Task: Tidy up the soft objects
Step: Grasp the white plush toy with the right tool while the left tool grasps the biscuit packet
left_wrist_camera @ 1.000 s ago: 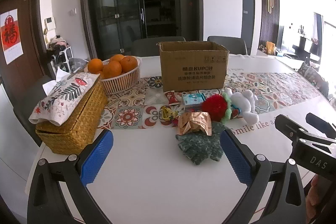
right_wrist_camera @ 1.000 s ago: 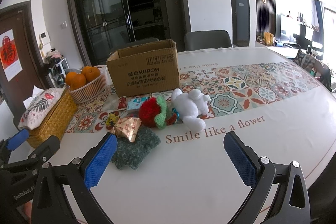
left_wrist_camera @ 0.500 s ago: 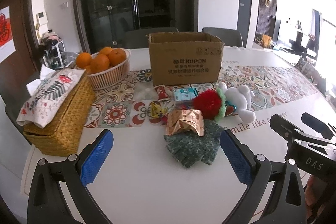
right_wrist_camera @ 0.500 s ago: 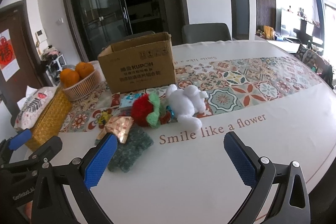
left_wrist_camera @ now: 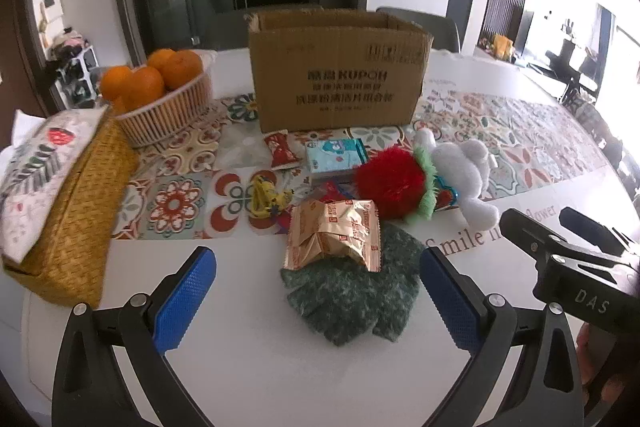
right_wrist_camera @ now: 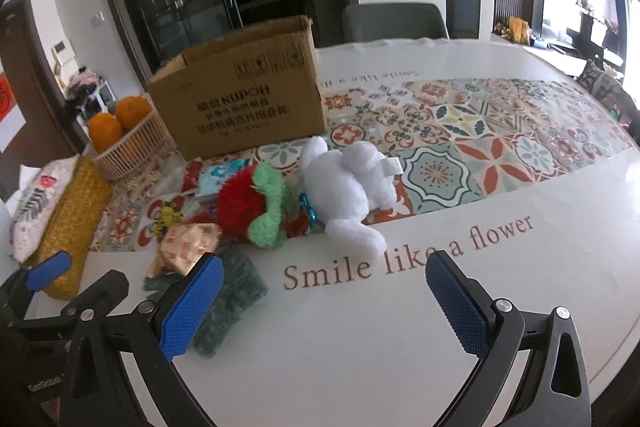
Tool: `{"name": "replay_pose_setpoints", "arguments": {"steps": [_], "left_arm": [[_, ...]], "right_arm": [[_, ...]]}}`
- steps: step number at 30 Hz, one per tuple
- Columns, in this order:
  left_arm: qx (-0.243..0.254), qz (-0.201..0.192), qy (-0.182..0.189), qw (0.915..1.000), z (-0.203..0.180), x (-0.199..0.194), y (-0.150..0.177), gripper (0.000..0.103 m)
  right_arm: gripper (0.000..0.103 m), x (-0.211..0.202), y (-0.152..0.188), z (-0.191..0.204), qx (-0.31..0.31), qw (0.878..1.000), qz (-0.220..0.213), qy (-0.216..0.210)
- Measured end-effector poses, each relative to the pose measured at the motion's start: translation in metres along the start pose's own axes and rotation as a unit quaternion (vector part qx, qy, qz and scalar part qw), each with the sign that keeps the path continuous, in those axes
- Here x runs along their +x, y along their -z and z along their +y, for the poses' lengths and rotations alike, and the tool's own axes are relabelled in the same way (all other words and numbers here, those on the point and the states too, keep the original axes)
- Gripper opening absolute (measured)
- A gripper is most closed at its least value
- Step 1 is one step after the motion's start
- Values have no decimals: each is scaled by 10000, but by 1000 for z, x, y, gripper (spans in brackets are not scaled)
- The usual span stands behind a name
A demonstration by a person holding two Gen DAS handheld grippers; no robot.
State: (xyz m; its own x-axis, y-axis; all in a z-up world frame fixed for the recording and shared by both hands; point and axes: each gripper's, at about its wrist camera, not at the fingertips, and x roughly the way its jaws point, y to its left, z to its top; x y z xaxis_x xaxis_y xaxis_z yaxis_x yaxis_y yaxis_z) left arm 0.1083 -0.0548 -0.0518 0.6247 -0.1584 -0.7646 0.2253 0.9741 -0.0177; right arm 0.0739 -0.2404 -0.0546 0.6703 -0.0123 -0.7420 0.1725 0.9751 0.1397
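Note:
A dark green fuzzy cloth [left_wrist_camera: 356,291] [right_wrist_camera: 228,307] lies on the white table, with a gold foil snack packet [left_wrist_camera: 334,233] [right_wrist_camera: 186,245] resting on its far edge. Behind them sit a red and green plush [left_wrist_camera: 388,183] [right_wrist_camera: 250,207] and a white plush toy [left_wrist_camera: 466,173] [right_wrist_camera: 348,183]. An open cardboard box [left_wrist_camera: 338,79] [right_wrist_camera: 240,99] stands farther back. My left gripper [left_wrist_camera: 318,303] is open just short of the green cloth. My right gripper [right_wrist_camera: 324,303] is open and empty over bare table, the white plush beyond it.
A wicker tissue box [left_wrist_camera: 76,211] and a basket of oranges [left_wrist_camera: 160,95] stand at the left. Small packets [left_wrist_camera: 336,155] and a yellow trinket [left_wrist_camera: 264,195] lie before the box on a patterned runner [right_wrist_camera: 480,131]. Chairs stand behind the table.
Both grippers have moved forward toward the pile; the cloth, packet and plush toys look larger and closer. Nothing has been grasped and both stay open.

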Motion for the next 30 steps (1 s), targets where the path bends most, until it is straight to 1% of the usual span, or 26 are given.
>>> {"name": "replay_pose_setpoints", "arguments": {"steps": [2,6,9,13,16,20,26,28,29,30], "left_arm": [[45,156,12,9999,-2,13,-2,103],[216,349,105,9991,-5,37,-5,103],[222,579,176,9979,-5,56,-7,103],[128,833,319,9959,-3,78,-8,97],[60,1022,400,9939,-2,93,-9,95],[-54,1259,537,9906,-1,109,-10,86],[-149,1303,714,9888,2,120,-11,83],[-170,1333,767,9880,3,121,-13,82],[-187,1336,781,9878,3,121,-13,80],[-206,1347,799,9874,3,121,-12,73]], "right_arm": [[102,13,-4,-2,-37,9999,145,63],[100,39,-10,-7,-39,9990,441,48],[99,56,-15,-10,-36,9980,632,39],[96,74,-19,-10,-80,9967,804,41],[94,86,-22,-10,-136,9957,911,83],[89,100,-27,-12,-131,9941,1073,80],[72,116,-28,-13,-180,9913,1298,134],[61,121,-27,-14,-134,9903,1381,95],[57,122,-26,-14,-109,9899,1411,109],[51,121,-25,-14,-118,9903,1380,152]]}}
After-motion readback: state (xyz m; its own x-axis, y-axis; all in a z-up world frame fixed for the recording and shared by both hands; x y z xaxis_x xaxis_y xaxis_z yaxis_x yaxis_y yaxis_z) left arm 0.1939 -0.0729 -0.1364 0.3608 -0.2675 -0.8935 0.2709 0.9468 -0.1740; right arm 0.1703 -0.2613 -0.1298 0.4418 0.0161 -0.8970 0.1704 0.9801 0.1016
